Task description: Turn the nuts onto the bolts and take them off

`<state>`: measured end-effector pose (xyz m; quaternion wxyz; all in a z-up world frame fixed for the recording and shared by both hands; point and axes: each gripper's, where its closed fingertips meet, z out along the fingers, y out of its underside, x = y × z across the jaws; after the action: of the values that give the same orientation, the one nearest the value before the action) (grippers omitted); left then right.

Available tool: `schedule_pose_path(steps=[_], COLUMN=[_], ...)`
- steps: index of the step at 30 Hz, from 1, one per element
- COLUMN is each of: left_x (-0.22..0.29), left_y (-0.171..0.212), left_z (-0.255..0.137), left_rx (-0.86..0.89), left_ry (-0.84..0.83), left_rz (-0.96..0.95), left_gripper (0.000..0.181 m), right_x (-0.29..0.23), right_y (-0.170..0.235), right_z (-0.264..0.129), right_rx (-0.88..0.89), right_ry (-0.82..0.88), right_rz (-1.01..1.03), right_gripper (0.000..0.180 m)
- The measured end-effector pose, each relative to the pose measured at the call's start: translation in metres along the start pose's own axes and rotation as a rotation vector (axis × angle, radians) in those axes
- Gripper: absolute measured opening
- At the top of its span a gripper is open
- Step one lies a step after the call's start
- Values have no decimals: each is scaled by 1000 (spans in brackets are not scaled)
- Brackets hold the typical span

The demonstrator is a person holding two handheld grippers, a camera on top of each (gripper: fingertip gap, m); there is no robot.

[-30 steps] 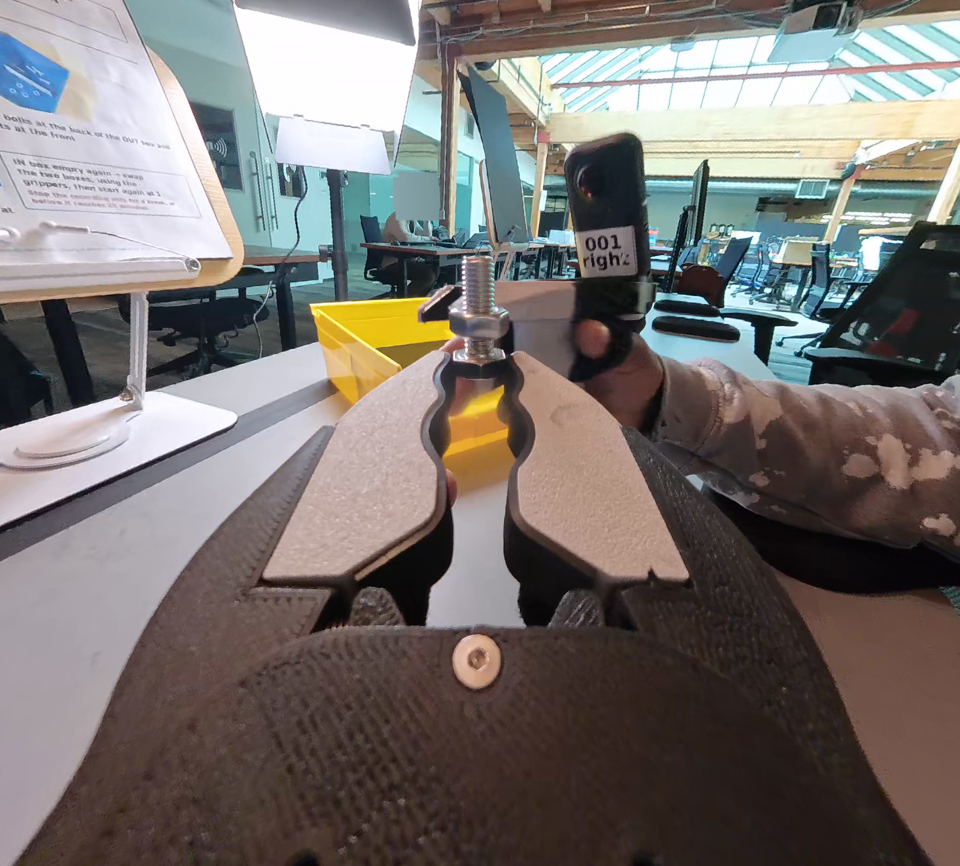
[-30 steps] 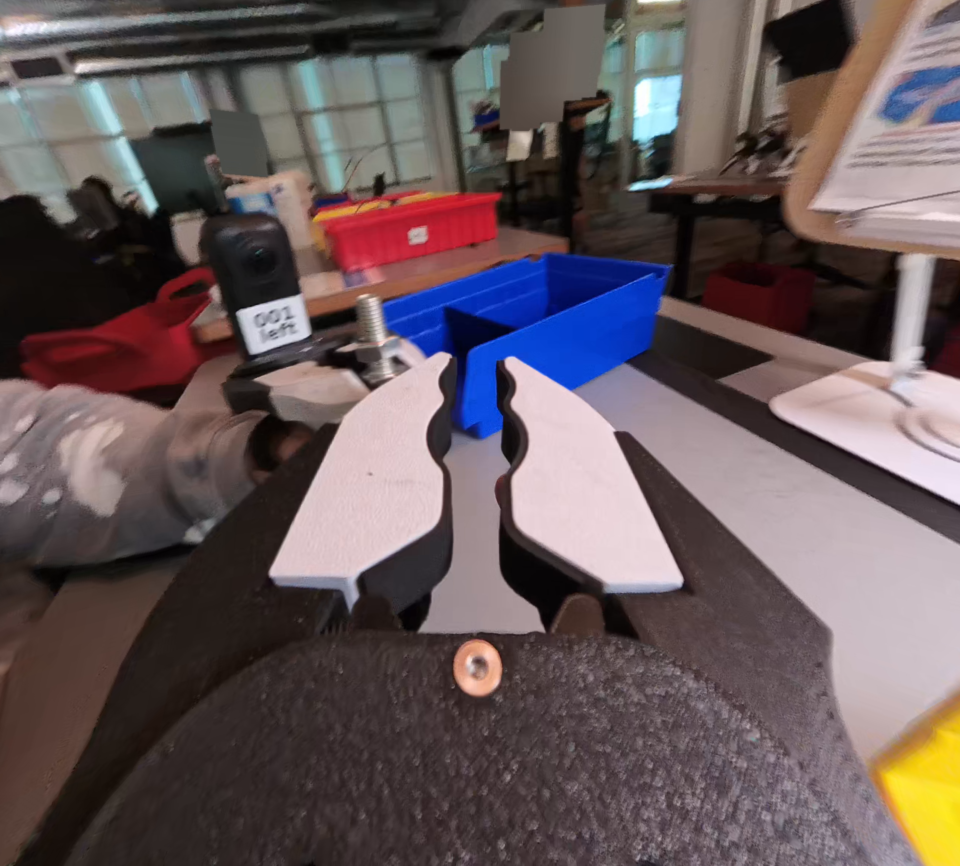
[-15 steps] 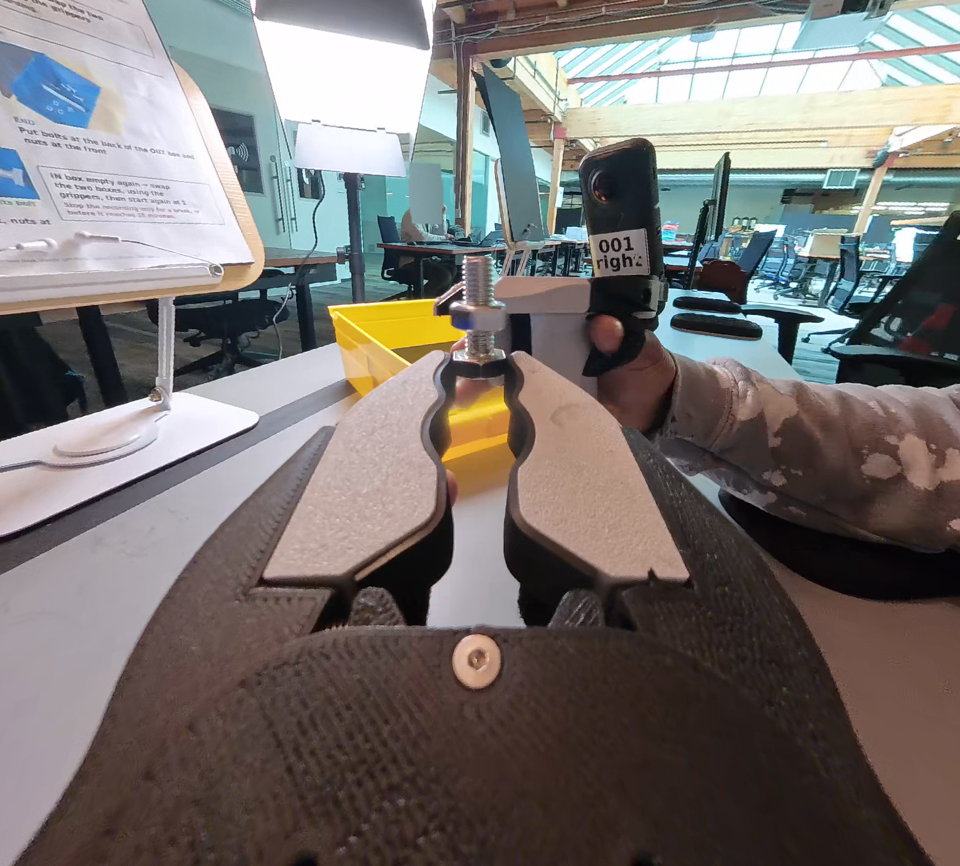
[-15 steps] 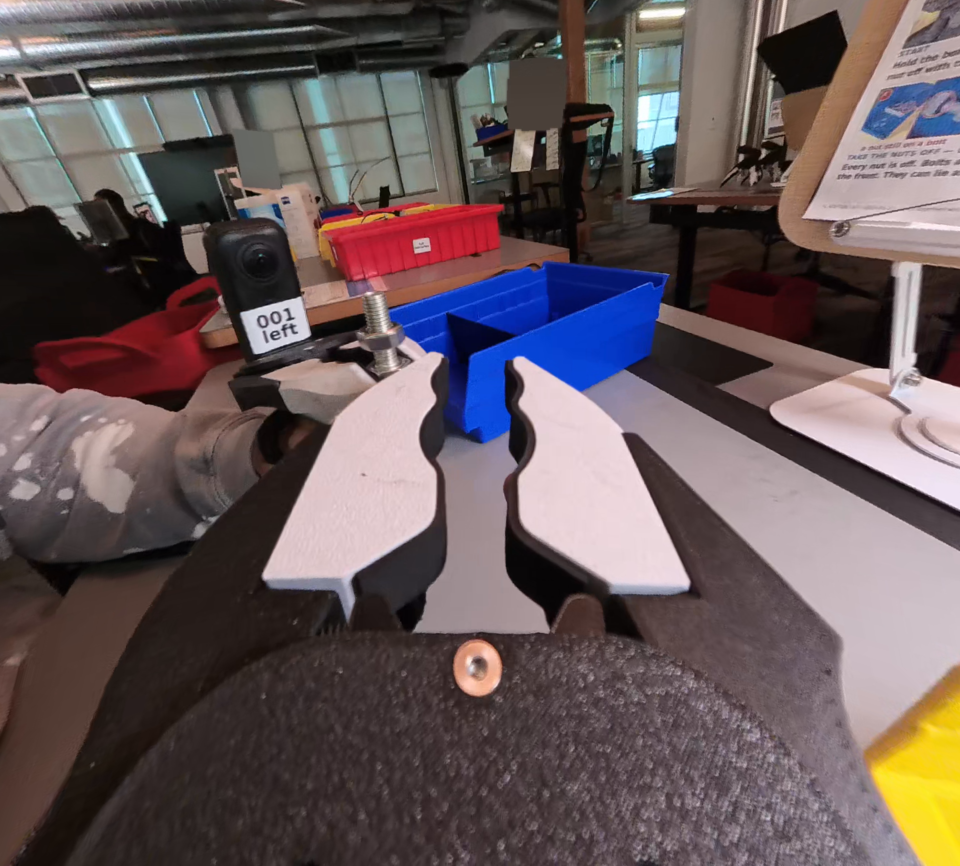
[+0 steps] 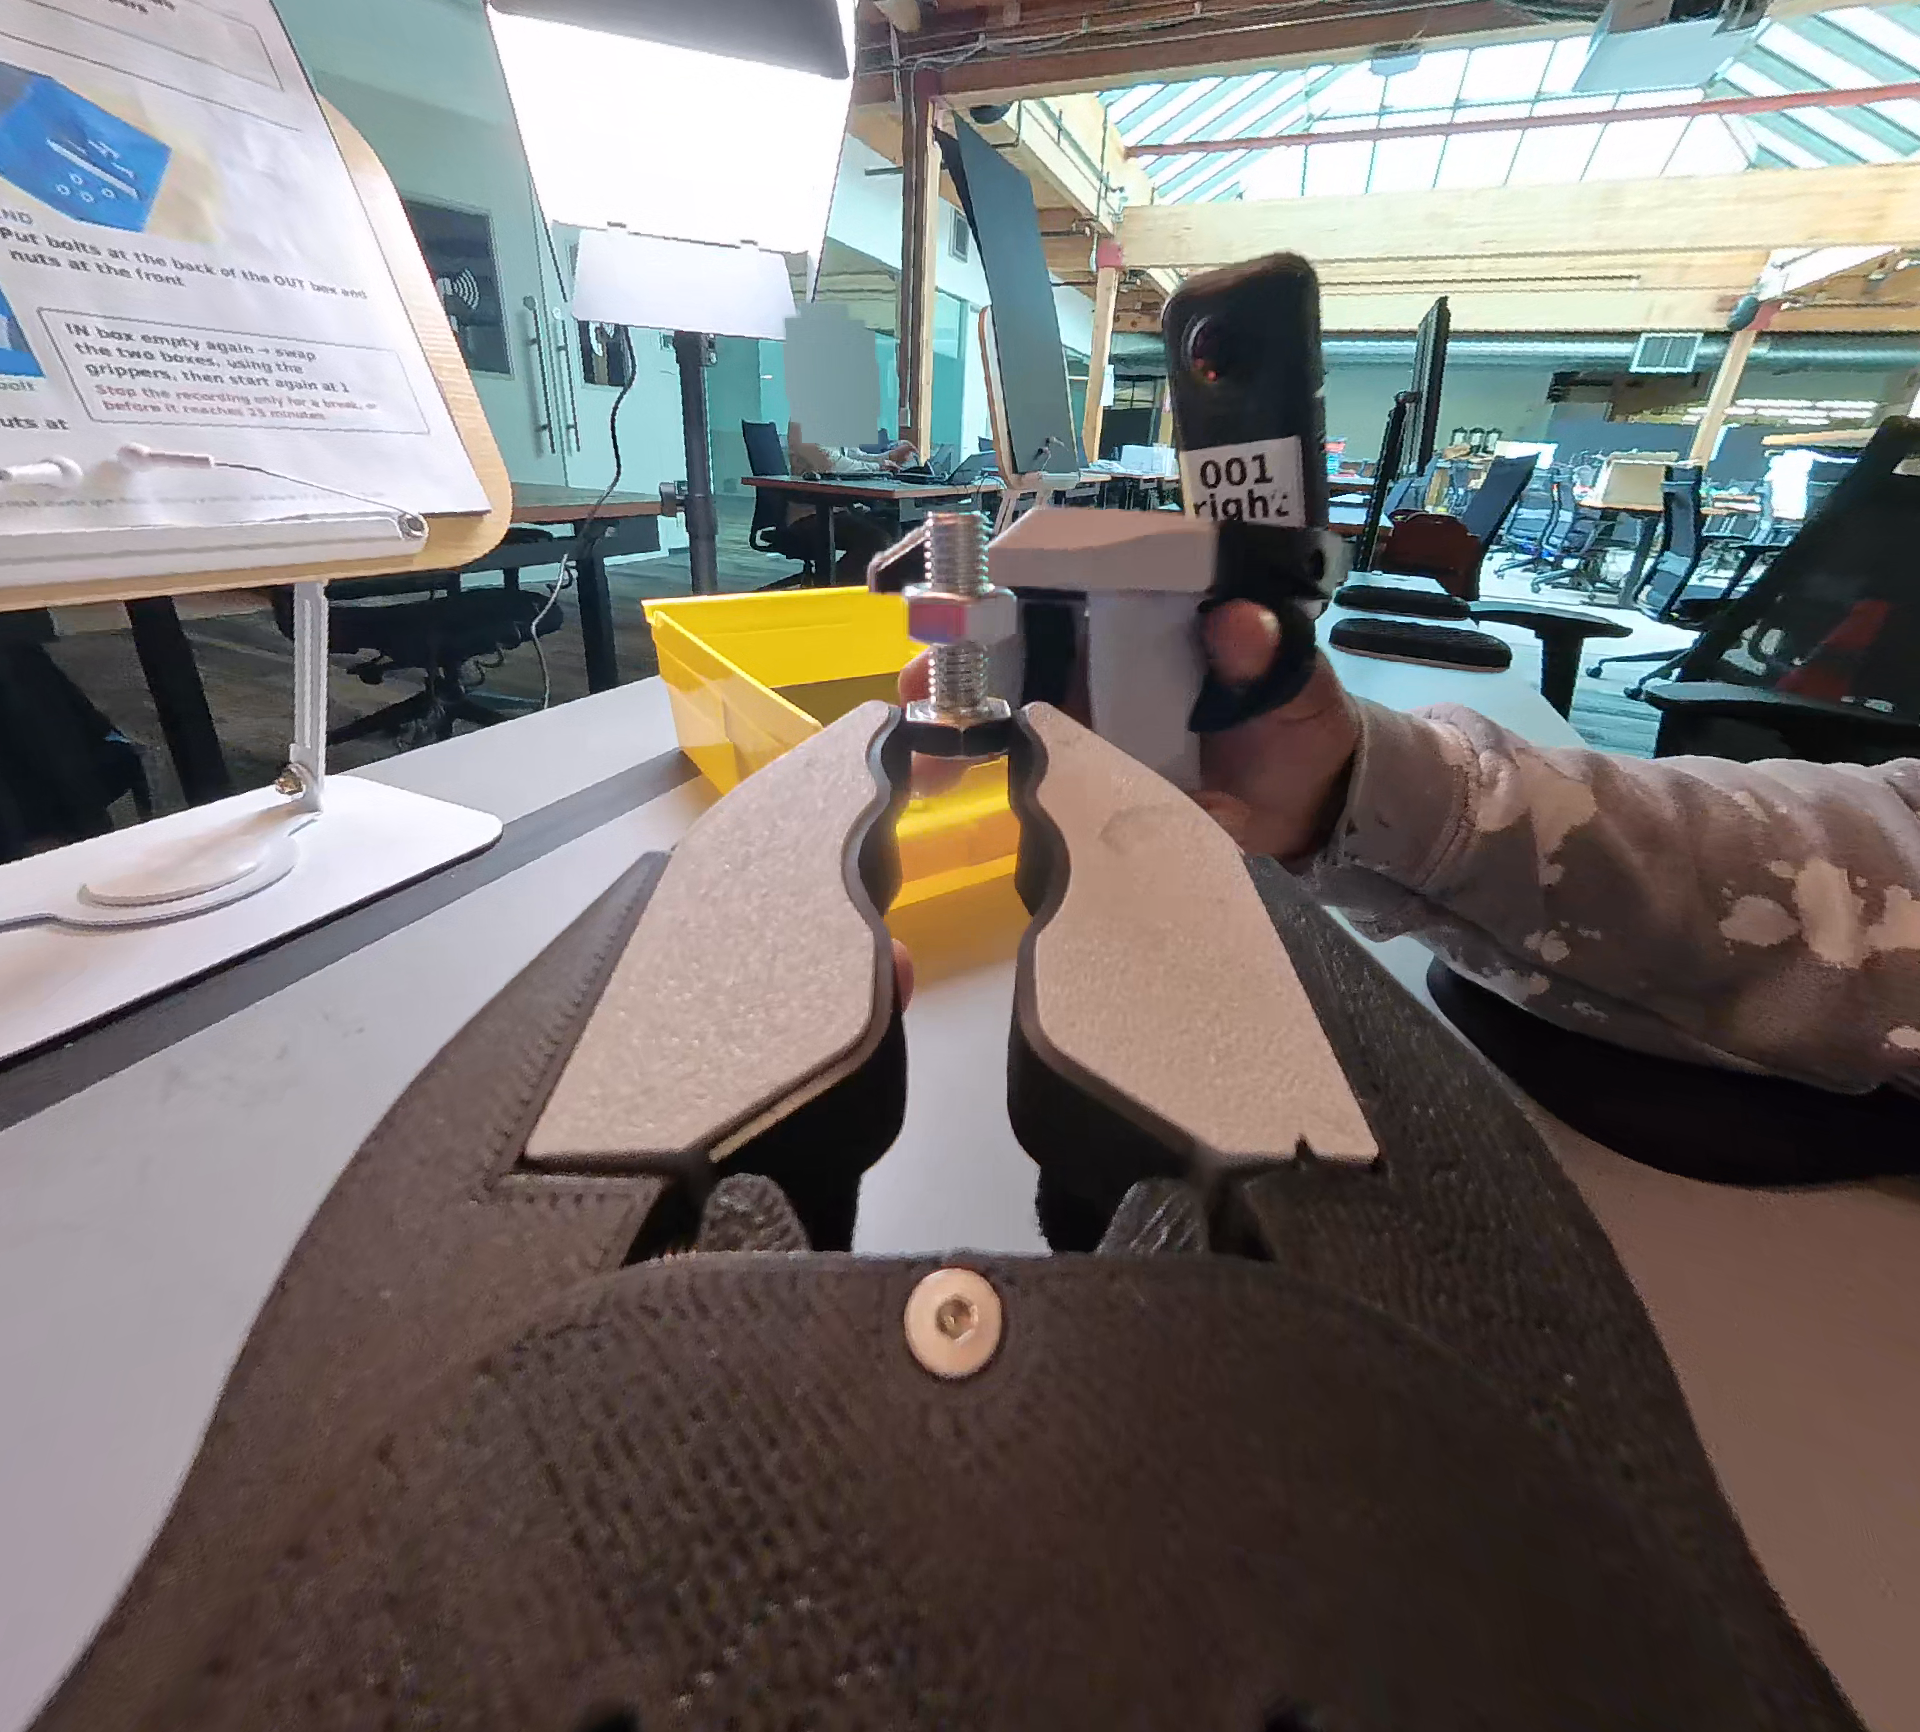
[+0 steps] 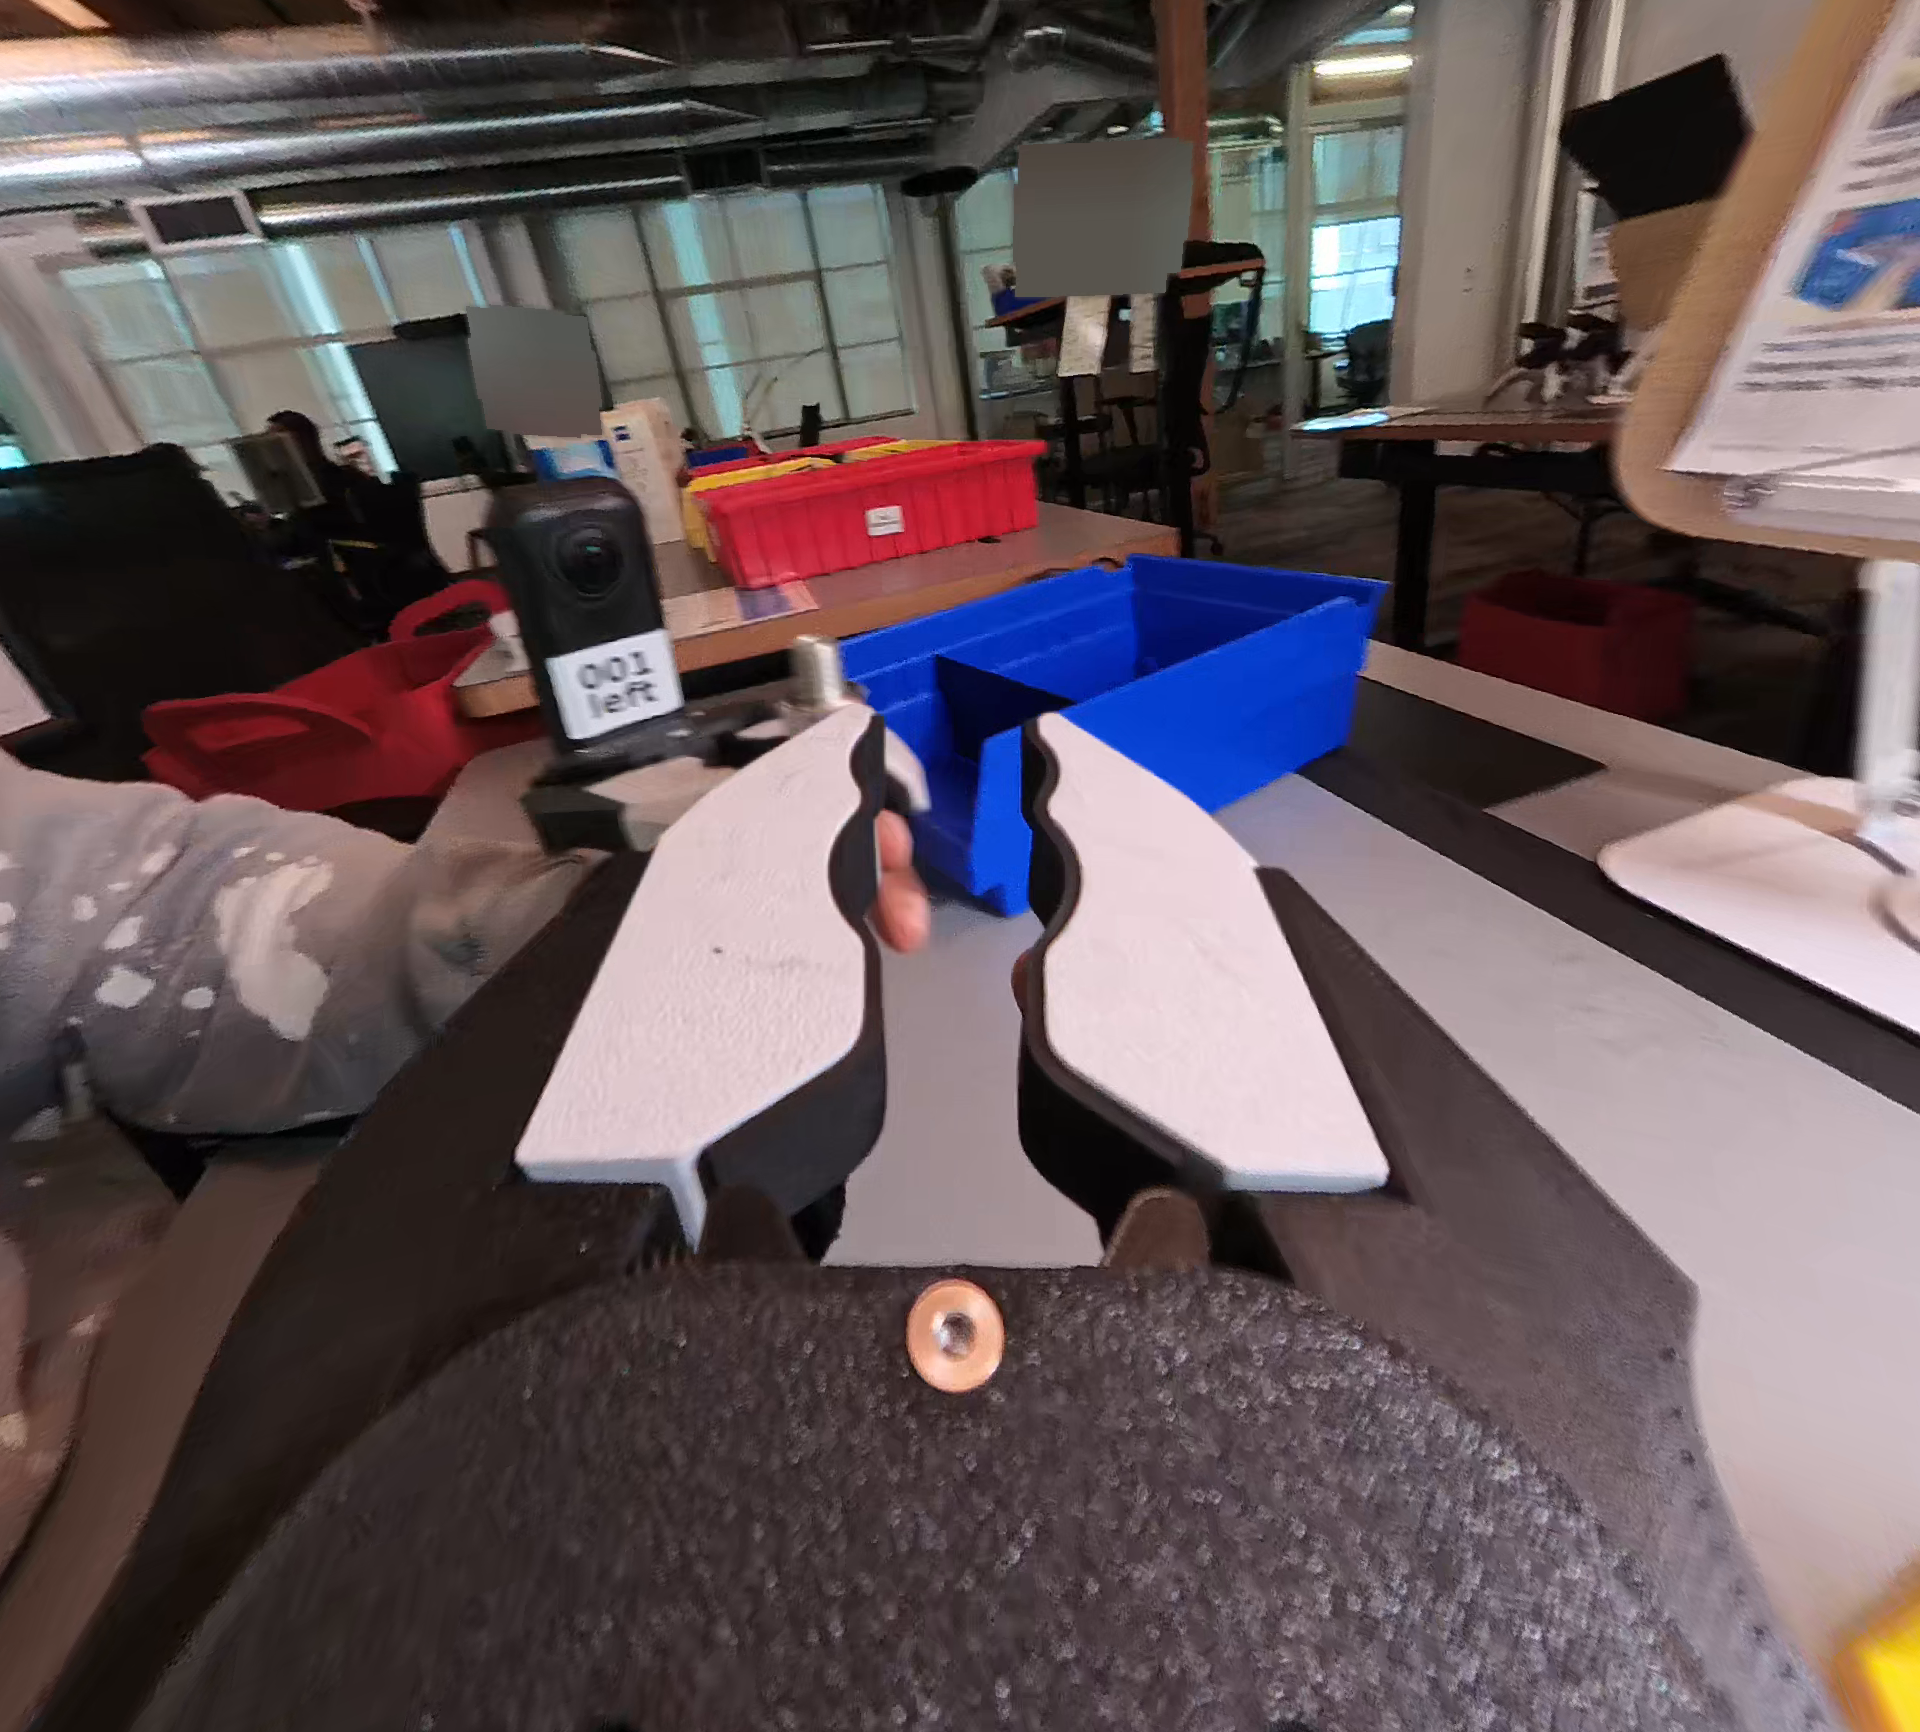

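While the left tool [image 5: 958, 732] clamps the hex head of one bolt [image 5: 957, 617] between its tips, the shaft stands upright so its thread is free for turning. One nut [image 5: 957, 619] sits partway up that thread. From 3 o'clock in the left view, the right tool [image 5: 1023, 612] reaches in level with the nut; whether it touches the nut I cannot tell. In the right view its tips stand apart, holding nothing, with the bolt just beyond the left tip at 11 o'clock. Two bins rest on the desk [image 6: 1558, 1090]: one yellow bin [image 5: 769, 685] behind the bolt, one blue bin [image 6: 1195, 695] with a divider, likely for sorting parts. One sheet stand [image 5: 208, 809] sits at 9 o'clock.
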<state>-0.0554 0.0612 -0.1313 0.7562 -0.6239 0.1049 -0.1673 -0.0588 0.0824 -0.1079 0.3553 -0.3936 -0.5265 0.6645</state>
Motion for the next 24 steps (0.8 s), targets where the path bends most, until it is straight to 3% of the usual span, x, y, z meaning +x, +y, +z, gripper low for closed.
schedule_pose_path(steps=[3,9,12,19,24], left_x=[2,-2,-4,-1,-3], left_y=[5,-1,-1,-2,-4], left_z=[2,-1,-2,-1,-2], left_rx=[-16,3,17,25,36], left_ry=[8,-5,1,13,9], left_rz=[6,-21,-41,-51,-57], left_gripper=[19,18,18,18,18], right_x=[-25,-2,2,-9,-14], right_y=[7,8,7,14,16], right_z=[15,4,3,9,7], right_rx=[-34,-28,1,-19,-25], right_ry=[-64,-10,25,-73,-152], right_rz=[-23,-8,-36,86,181], right_gripper=[32,34,20,33,18])
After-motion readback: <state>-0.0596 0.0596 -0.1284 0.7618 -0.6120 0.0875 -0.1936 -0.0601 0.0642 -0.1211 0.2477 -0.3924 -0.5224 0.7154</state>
